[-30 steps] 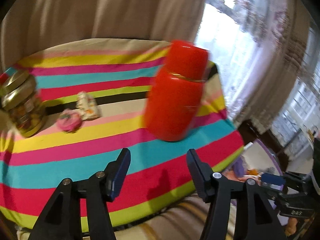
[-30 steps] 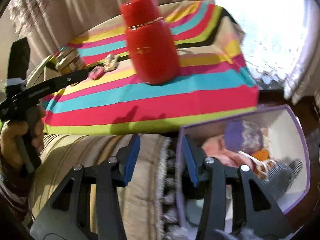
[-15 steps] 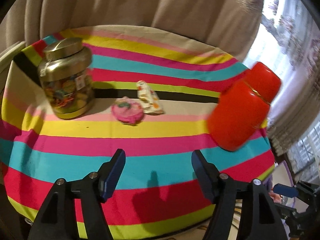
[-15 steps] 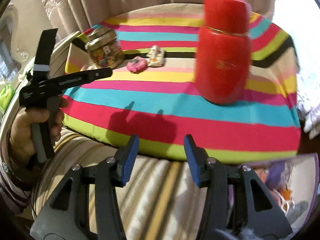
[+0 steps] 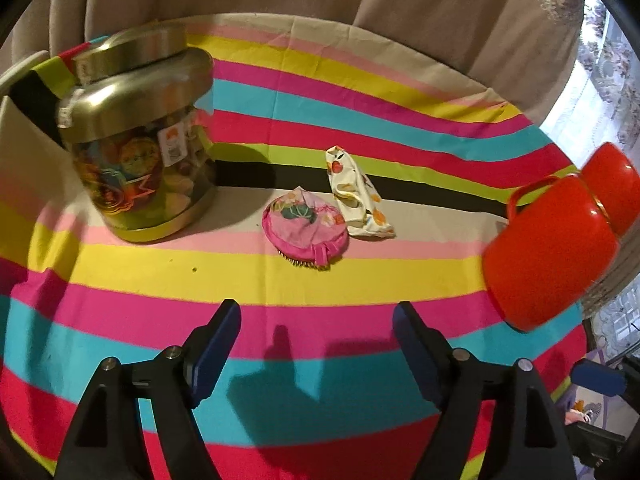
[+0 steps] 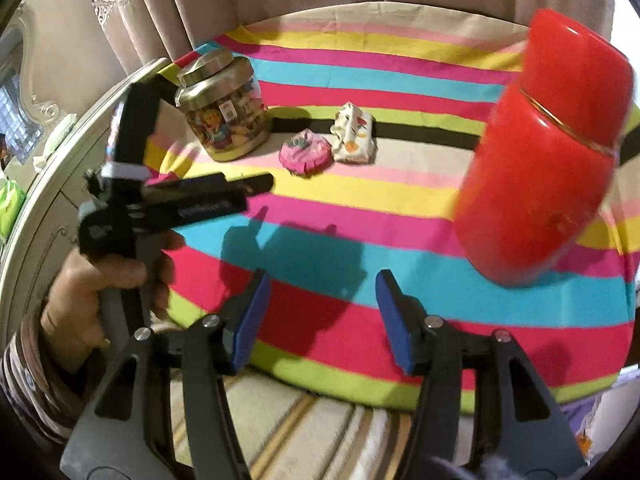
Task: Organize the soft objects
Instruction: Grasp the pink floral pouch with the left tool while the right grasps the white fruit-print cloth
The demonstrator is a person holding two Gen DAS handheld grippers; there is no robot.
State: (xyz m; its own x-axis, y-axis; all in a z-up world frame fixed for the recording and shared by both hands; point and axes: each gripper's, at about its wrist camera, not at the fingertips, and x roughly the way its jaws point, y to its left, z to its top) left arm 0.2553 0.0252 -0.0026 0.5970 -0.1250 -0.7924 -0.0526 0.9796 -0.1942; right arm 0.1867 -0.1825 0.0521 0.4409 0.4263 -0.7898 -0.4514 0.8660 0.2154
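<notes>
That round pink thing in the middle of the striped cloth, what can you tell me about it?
The round pink pouch looks like soft fabric, printed with flowers and a green leaf, with a darker pink rim, a small tab at its near edge and a gold zip or teeth showing below. It lies flat on the striped tablecloth, between the gold-lidded jar and a white printed fabric piece, which it touches or nearly touches. No gripper touches it.

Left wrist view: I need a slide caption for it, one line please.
Open left gripper above striped tablecloth, facing pink pouch and white pouch.
</notes>
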